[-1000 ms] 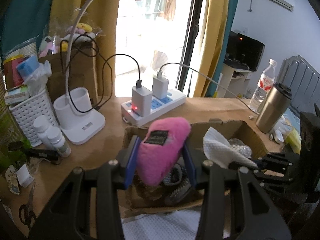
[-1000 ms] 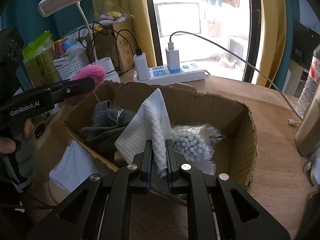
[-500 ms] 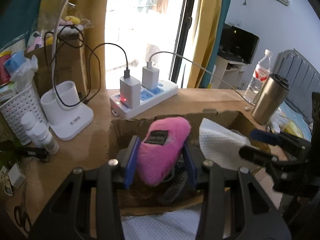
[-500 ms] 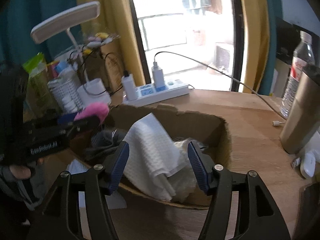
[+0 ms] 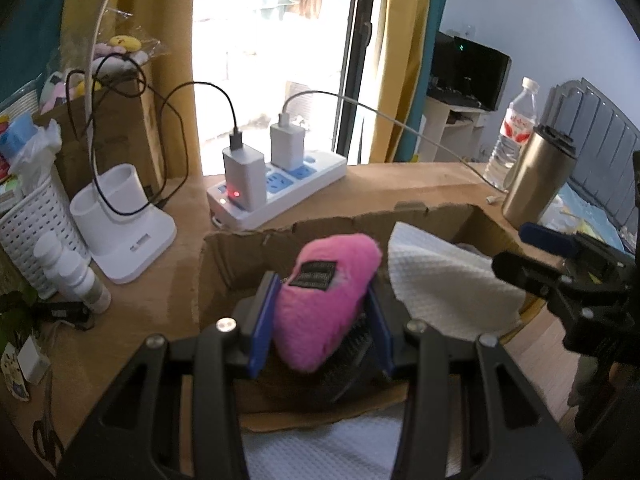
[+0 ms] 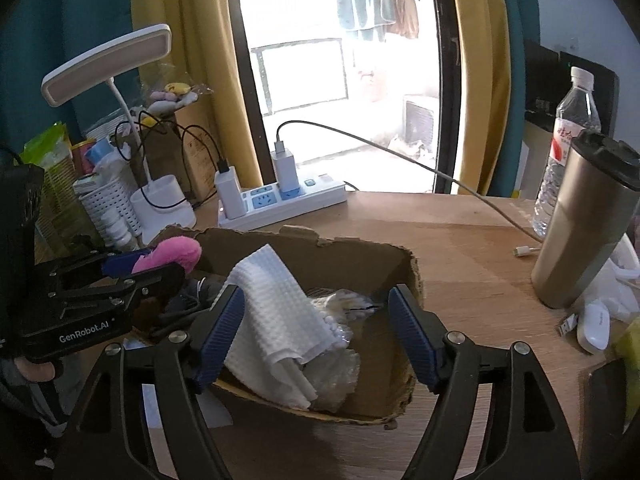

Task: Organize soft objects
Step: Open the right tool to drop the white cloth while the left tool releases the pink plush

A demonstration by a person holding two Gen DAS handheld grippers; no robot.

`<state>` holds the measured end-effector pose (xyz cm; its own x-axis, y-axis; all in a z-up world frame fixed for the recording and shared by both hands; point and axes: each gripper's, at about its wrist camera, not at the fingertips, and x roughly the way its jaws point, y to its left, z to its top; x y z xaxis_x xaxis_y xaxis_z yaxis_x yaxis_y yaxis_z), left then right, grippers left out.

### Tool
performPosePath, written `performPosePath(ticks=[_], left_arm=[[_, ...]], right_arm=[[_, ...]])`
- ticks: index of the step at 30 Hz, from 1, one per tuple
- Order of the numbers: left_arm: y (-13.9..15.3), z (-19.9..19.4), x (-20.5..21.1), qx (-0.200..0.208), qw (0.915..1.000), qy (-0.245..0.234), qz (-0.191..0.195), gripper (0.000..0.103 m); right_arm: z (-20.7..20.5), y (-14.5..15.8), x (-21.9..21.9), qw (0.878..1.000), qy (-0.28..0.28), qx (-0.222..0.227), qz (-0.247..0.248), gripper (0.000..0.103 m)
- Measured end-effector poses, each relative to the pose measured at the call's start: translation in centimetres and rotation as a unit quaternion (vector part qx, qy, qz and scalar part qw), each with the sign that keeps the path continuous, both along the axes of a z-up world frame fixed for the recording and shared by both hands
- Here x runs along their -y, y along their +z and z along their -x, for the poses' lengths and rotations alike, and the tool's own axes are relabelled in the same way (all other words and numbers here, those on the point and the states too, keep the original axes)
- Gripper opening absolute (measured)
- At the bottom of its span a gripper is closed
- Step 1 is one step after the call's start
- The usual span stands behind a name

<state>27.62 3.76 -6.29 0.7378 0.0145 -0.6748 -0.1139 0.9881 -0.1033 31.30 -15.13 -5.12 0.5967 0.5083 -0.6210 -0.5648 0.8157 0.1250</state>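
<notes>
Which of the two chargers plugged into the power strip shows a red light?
The grey charger with the black cable, at the near left end of the power strip. The white charger beside it, with the white cable, shows no light.

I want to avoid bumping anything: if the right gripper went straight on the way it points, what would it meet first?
Most likely the white cloth lying in the cardboard box, between the opening jaws of the right gripper. Depth is hard to judge, though.
</notes>
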Motion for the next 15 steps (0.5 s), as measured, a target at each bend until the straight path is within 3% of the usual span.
performPosePath(ticks=[9,11,15], left_arm=[[0.0,0.0,0.0,-0.017,0.9998,0.009,-0.010,0.048],[0.0,0.2,0.0,-0.020,0.9997,0.010,-0.010,0.053],[0.4,0.8,0.2,-0.016,0.9997,0.011,-0.016,0.055]], right_arm=[[0.6,0.6,0.2,1.000,-0.014,0.020,0.009,0.079],[0.8,0.8,0.3,0.999,-0.019,0.030,0.012,0.087],[1.3,1.4,0.5,0.998,-0.029,0.047,0.016,0.089]])
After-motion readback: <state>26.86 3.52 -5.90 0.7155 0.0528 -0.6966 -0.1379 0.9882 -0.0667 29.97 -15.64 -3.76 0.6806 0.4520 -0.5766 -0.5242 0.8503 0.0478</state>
